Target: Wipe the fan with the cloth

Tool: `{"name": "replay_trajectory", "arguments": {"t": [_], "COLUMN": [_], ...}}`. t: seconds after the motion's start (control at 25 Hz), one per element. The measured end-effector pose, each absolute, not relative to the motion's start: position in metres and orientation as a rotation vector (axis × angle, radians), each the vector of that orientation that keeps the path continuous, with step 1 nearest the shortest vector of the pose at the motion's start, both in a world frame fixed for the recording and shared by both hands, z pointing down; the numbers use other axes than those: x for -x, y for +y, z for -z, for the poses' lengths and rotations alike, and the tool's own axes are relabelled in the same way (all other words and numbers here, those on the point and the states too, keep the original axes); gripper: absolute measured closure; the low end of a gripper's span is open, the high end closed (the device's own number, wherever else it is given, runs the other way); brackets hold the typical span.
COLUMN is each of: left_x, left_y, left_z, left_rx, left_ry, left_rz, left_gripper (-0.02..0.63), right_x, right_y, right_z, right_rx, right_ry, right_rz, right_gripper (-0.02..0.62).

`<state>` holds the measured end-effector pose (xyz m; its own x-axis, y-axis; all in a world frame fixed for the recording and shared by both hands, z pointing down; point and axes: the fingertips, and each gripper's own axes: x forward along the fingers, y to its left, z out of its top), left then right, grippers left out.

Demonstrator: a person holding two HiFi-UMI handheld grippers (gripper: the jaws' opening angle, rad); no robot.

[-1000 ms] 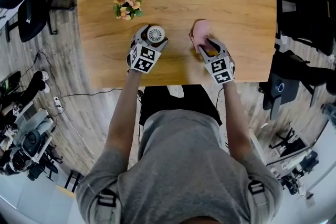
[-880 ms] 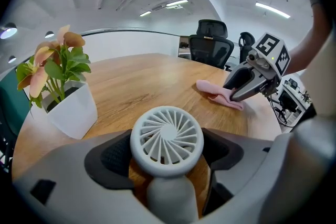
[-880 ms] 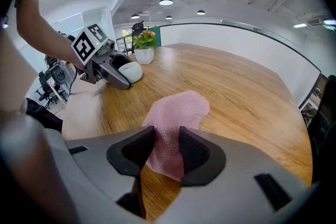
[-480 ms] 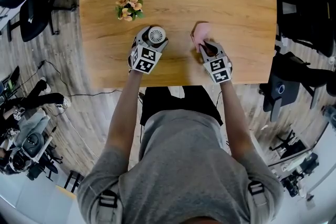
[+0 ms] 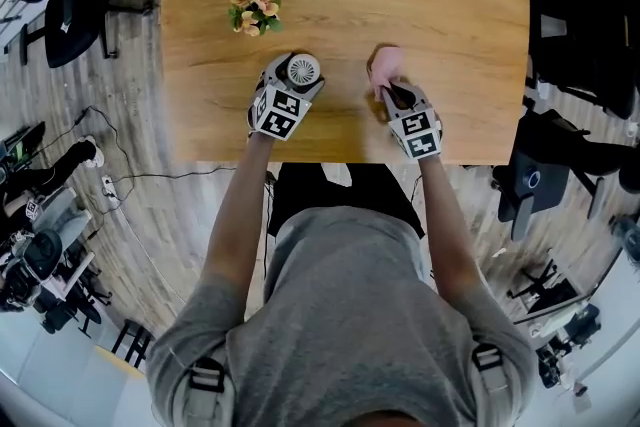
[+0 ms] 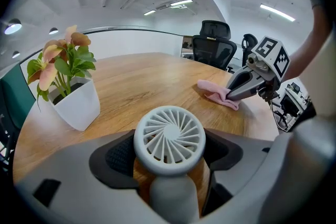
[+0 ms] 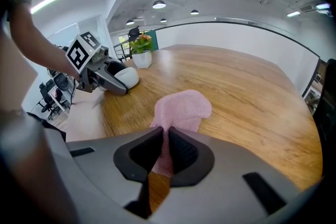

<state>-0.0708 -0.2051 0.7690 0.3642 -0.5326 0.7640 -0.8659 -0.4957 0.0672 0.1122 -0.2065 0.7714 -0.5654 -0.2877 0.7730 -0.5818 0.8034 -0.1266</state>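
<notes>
Since a second ago my right claw (image 5: pixel 395 92) has been closing. Its pads stood spread on either side of the near end of the pink cloth (image 5: pixel 384 64) then, and now they pinch a fold of it. Neither claw has otherwise shifted over the wooden table (image 5: pixel 450 5).

Beyond my left claw (image 5: pixel 297 75) and off to its left, well apart from it, a small potted plant (image 5: pixel 255 10) with peach flowers stands in a white pot. My left claw is clamped on the white handheld fan (image 5: pixel 303 70). The round grille head sits between the two dark pads, which press against its sides. The grille faces back at the claw's own camera, and the handle runs down toward me. I cannot tell whether the fan rests on the table or hangs just above it.

Right of that claw, near but not touching it, the cloth lies crumpled on the wood. Its free end stretches away from my right claw, and its near end is bunched upright between that claw's pads. Those jaws stand almost together, with only the thickness of the fabric between them. Both claws tilt downward at the table.

Right of my right claw the wood runs to the table's edge, and past that edge a black office chair (image 5: pixel 580 25) stands on the floor.
</notes>
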Motion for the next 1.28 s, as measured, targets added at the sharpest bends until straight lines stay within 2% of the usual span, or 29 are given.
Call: {"name": "replay_trajectory", "arguments": {"t": [0.4,0.84,1.28], "left_x": [0.065,0.041,0.045], "left_y": [-0.182,-0.167,-0.151], "left_z": [-0.735,-0.663,-0.617], "left_rx": [-2.16,-2.214,-2.326], "left_ry": [-1.273,-1.385,-1.373], "left_rz": [-0.935,-0.907,-0.908], "left_gripper": [0.216,0.216,0.216], "right_x": [-0.107,-0.102,-0.032], "right_y": [-0.203,-0.193,-0.179], "right_z": [-0.746,-0.68,-0.6], "right_rx": [-0.603,-0.535,-0.456], "right_ry": [-2.281,-2.421,-2.575], "right_rz": [-0.419,-0.347,-0.221], "right_gripper": [0.558,0.558,0.558]}}
